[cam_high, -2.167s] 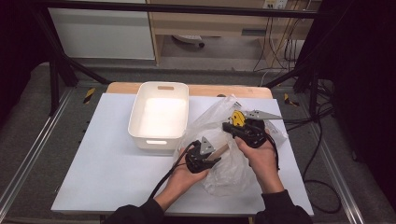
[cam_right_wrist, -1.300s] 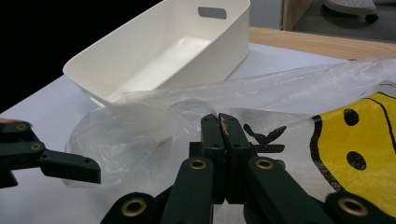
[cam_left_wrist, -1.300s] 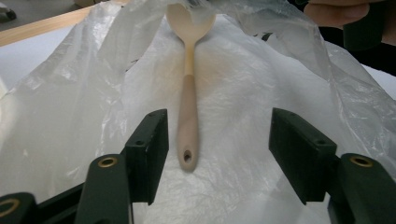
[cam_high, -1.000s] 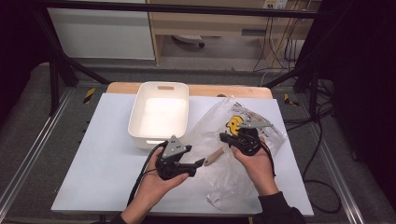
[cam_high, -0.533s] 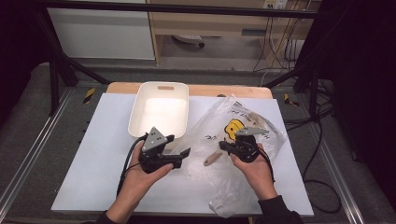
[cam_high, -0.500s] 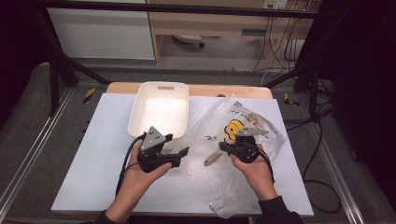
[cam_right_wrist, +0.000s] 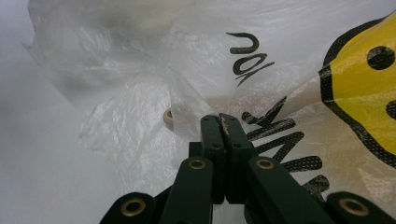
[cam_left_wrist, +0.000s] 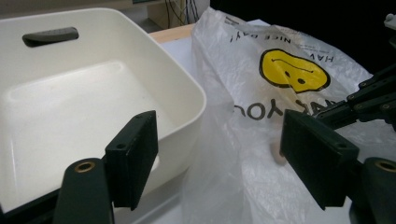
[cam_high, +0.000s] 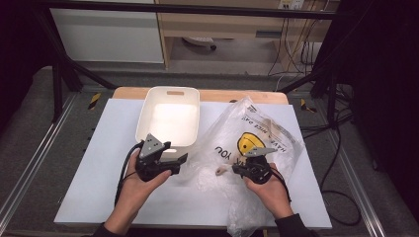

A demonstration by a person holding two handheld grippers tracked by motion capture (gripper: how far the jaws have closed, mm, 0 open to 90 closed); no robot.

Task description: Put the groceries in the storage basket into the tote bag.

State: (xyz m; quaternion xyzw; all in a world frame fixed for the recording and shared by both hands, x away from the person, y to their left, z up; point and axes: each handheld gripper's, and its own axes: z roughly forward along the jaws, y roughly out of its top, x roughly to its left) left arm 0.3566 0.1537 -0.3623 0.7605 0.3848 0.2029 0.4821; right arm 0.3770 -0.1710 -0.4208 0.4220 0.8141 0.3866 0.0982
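Since the earlier frame, the left gripper [cam_high: 179, 163] has moved away from the thin clear plastic bag with a yellow smiley face [cam_high: 249, 143] toward the white rectangular plastic tub [cam_high: 169, 118]. Its jaws stand apart with nothing between them; the tub's near wall lies just beyond its fingers [cam_left_wrist: 133, 156]. The right gripper [cam_right_wrist: 220, 122] has sunk lower, jaws clamped together on the bag's film. A small beige object [cam_right_wrist: 168, 115] lies just beyond them.

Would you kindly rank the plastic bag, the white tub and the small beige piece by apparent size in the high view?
1. plastic bag, largest, though crumpled.
2. white tub, somewhat smaller.
3. small beige piece, by far the smallest.
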